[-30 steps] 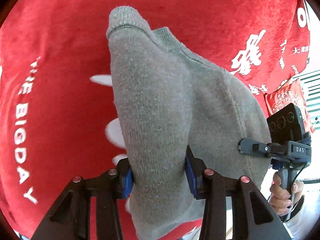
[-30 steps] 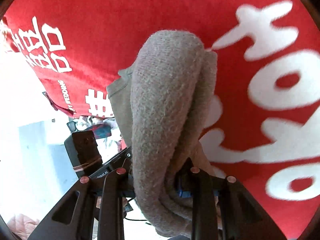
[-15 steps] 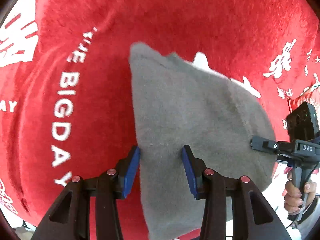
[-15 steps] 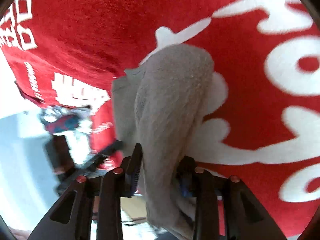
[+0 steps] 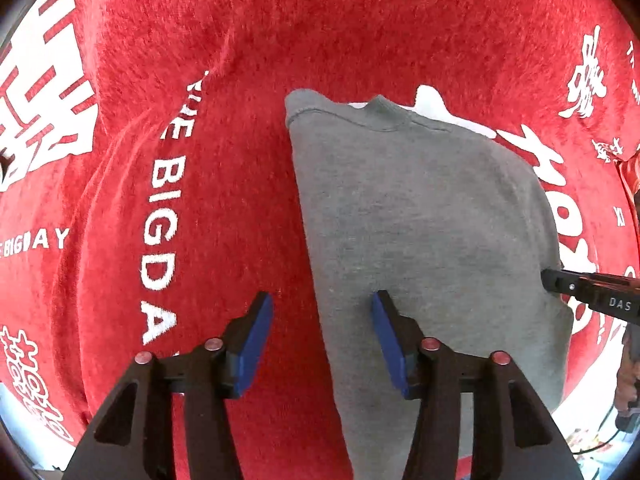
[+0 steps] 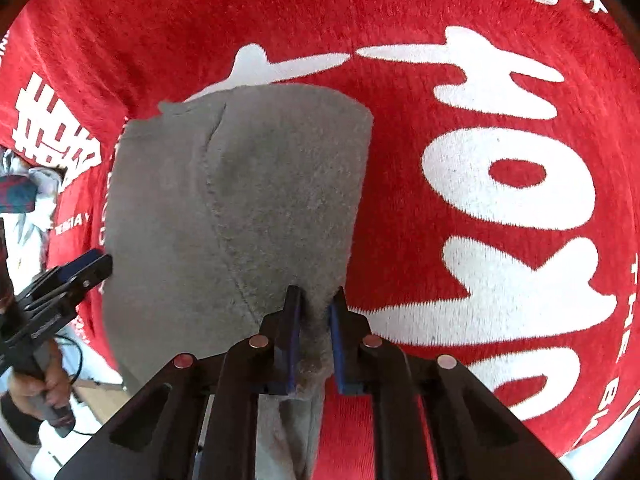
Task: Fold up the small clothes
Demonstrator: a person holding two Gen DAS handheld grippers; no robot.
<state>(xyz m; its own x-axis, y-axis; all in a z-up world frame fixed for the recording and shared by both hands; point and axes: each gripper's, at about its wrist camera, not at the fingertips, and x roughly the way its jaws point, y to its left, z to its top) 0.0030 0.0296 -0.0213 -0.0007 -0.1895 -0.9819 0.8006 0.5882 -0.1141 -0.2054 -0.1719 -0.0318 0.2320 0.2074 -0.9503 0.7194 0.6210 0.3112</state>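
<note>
Below, grey garment [image 6: 240, 208] edge pinched in right gripper [image 6: 314, 312], lower part hidden; left gripper [image 5: 322, 328] released, astride.

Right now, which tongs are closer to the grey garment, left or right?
Right. The right tongs pinch a bunched edge of the grey garment. The left tongs have just opened and straddle its edge, neither pad pressing on it.
</note>
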